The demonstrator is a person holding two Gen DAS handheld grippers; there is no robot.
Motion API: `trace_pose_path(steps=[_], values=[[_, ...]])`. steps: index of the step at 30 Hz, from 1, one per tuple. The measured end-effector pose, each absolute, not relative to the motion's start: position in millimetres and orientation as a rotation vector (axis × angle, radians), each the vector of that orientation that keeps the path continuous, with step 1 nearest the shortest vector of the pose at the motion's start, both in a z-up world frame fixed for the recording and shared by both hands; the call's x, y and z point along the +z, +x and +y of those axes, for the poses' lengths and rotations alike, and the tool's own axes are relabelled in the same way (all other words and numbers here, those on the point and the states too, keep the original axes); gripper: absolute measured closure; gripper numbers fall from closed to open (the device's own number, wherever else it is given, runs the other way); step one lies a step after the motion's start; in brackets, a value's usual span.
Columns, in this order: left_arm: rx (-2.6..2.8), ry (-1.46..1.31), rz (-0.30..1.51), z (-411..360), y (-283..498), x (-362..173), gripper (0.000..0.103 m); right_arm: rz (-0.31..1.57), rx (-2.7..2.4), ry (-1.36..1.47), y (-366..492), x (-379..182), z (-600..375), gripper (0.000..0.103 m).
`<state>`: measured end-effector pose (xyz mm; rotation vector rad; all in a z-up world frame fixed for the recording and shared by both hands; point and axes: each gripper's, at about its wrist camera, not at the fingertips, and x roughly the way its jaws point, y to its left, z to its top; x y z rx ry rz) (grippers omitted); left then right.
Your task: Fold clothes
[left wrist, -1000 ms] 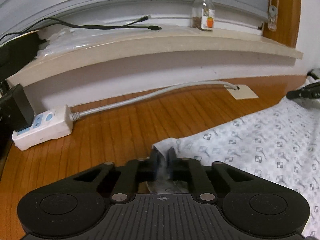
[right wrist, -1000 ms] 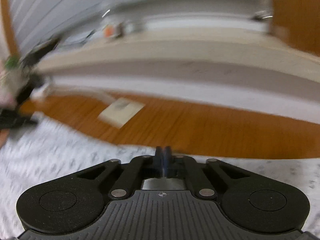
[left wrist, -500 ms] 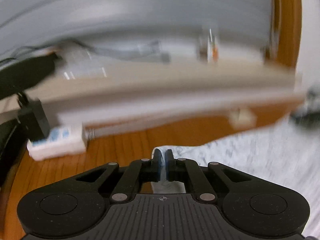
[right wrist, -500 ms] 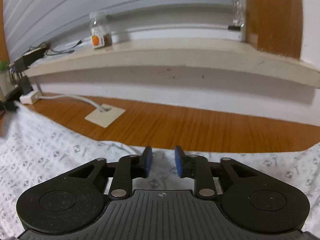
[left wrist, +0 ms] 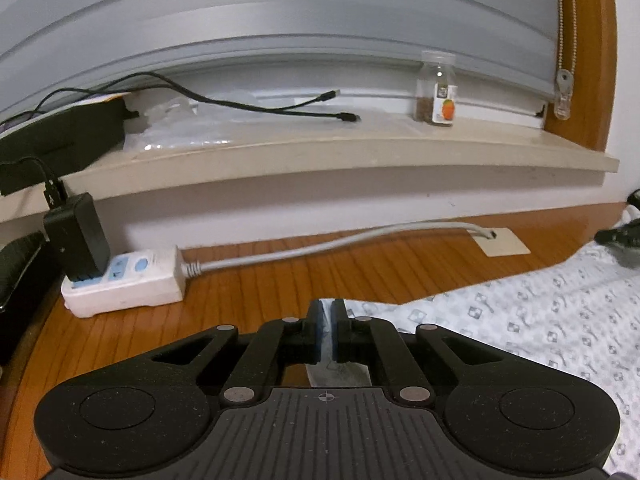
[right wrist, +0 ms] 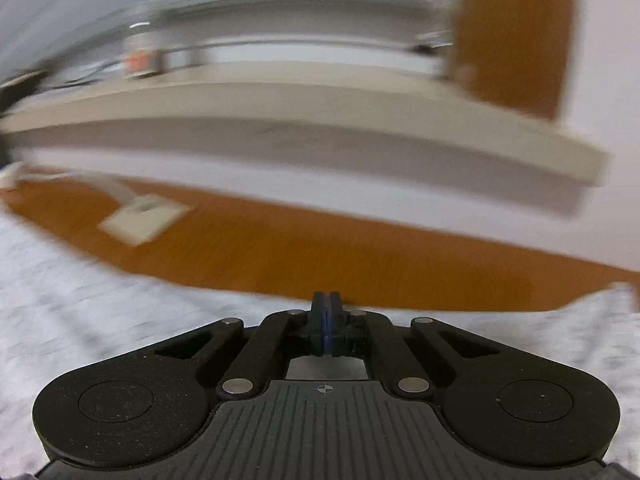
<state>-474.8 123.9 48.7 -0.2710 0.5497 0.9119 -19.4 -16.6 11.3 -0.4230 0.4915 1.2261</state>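
nearest the left wrist camera, the left gripper (left wrist: 327, 322) has its fingers pressed nearly together, pinching a corner of the patterned white garment (left wrist: 532, 320) between the blue pads (left wrist: 317, 332). from that pinched corner the garment spreads flat to the right over the wooden tabletop (left wrist: 248, 292), its far edge running up toward the right side of the view. left of the corner and a little farther back sits a white power strip (left wrist: 124, 284) with a black adapter (left wrist: 76, 240) plugged into it; a grey cable (left wrist: 320, 246) runs from the strip rightward to a pale cable plate (left wrist: 503, 241) set in the wood just beyond the garment's edge. behind all this a beige sill (left wrist: 320, 152) carries black usb cables (left wrist: 260, 106) and a small glass jar (left wrist: 436, 88) with an orange label, with grey blinds (left wrist: 280, 20) above. the right wrist view is blurred; the right gripper (right wrist: 327, 320) has its fingers pressed together over the garment's far edge (right wrist: 120, 312), and i cannot tell whether any cloth is caught between them. beyond it lie the same tabletop, plate and sill.
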Motion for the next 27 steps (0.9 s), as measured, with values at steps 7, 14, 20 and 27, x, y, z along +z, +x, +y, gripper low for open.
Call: trace_pose_path(steps=[7, 14, 20, 27], values=[[0.943, -0.262, 0.563, 119, -471, 51, 0.050, 0.483, 1.269, -0.385, -1, 29, -44, 0.085], [0.838, -0.205, 0.531, 91, -428, 68, 0.023, 0.451, 1.233, -0.338, 45, 56, -120, 0.053], [0.666, -0.198, 0.528, 58, -362, 62, 0.004, 0.504, 1.125, -0.301, 84, 55, -203, 0.053], [0.557, -0.148, 0.570, 30, -308, 31, 0.000, 0.540, 1.161, -0.280, 59, 43, -276, 0.053]])
